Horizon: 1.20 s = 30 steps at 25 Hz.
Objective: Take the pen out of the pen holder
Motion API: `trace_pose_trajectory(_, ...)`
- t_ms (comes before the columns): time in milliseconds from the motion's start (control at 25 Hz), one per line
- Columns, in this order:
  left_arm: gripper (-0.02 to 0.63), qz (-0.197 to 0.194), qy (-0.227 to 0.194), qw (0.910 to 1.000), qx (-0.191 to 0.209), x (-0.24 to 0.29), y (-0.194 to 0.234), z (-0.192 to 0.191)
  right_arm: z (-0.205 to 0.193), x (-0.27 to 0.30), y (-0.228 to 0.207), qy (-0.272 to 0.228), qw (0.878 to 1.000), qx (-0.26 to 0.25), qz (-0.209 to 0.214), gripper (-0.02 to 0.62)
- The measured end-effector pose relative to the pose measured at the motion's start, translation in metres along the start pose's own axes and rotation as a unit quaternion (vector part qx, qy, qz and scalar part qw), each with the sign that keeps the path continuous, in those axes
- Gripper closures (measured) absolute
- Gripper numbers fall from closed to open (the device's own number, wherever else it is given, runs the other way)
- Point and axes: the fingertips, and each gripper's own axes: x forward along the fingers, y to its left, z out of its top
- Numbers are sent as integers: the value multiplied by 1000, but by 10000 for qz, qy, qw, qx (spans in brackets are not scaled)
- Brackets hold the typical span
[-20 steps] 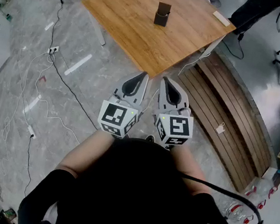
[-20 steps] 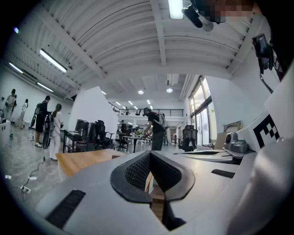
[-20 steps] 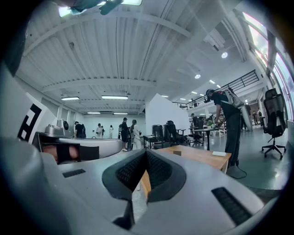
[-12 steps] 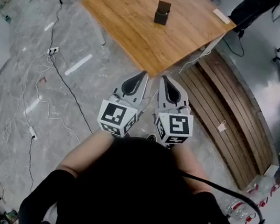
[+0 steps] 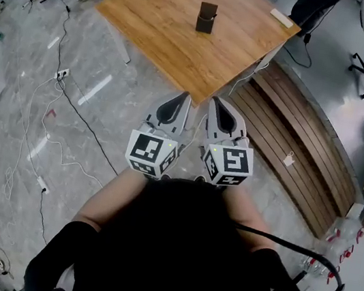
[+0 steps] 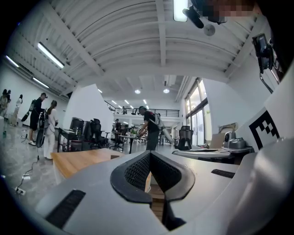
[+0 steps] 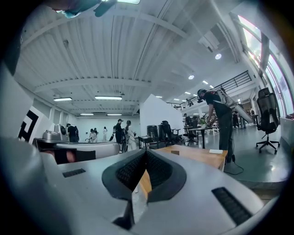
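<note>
Far ahead of both hand-held grippers, the pen holder (image 5: pixel 205 18) stands upright on the wooden surface (image 5: pixel 167 28), near its middle. It is a small dark brown box with a higher back wall. What is inside is too small to tell, so the pen cannot be made out as a separate thing. A flat white object (image 5: pixel 281 18) lies on the same surface, beyond the holder and toward the right gripper's side, near the far corner.

The left hand-held gripper (image 5: pixel 185 96) and the right hand-held gripper (image 5: pixel 213 101) are side by side, nearly touching, and both point forward to the near corner of the surface. They hang over the grey floor (image 5: pixel 48 119), well apart from the holder. Their marker cubes face up toward the head camera. The person's forearms are drawn in close to the body.

On the left one the two jaws are pressed together at the tips and nothing is between them. The right one is the same, its jaws closed on nothing. A low bench of wooden slats (image 5: pixel 295 132) lies on the floor at the right gripper's side, and thin cables (image 5: pixel 73 95) run over the floor at the left gripper's side.
</note>
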Motion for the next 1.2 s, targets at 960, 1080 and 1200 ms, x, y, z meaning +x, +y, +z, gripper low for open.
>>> trace_pose_trajectory(960,606,442,450,9979,-152,244,136,-34,-20,252,-165,311,9989,302,203,580)
trace_pose_trajectory(1080,606,523,543,9970,-153,276,146,-38,-22,279,-186,385,9983,306,297,580)
trace_pose_trajectory(1200,606,598,593,9963,-148,304,156,-42,-25,301,-205,430,9977,340,389,580)
